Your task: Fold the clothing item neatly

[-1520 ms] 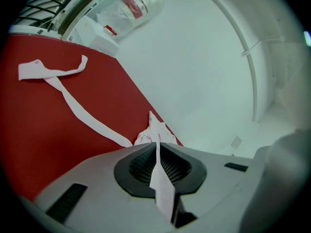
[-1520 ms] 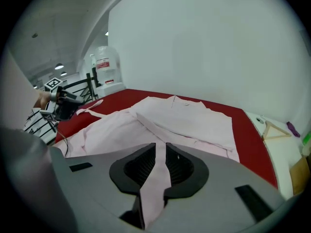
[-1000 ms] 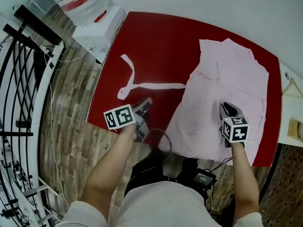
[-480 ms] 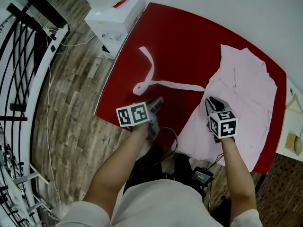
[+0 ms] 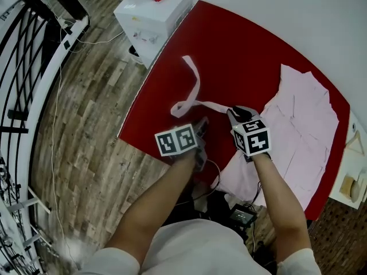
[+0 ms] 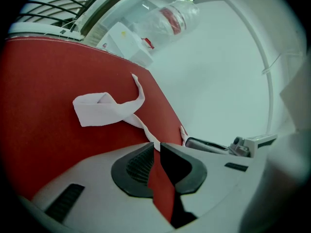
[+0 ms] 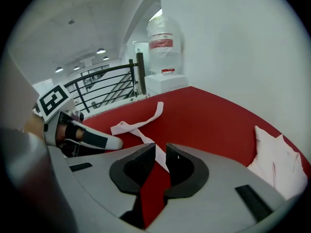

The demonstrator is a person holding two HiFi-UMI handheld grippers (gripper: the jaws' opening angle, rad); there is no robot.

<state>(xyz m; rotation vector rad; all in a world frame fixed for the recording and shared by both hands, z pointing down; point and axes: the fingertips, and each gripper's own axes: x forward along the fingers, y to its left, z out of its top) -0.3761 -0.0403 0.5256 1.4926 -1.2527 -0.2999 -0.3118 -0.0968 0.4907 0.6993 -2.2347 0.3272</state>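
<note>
Nearest, at the front edge of the red bench [image 5: 229, 50], the left gripper [image 5: 200, 126] has its jaws pinched together on nothing. Just beside it, the right gripper [image 5: 234, 112] shows a narrow, empty gap at the end of a pale pink fabric strip [image 5: 194, 79], which lies twisted and looped. To the right, the pale pink garment [image 5: 304, 113] lies spread and rumpled, reaching the bench's far side.

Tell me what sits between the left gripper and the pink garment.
The right gripper, beside the white strip on the red table; the head view shows it.
</note>
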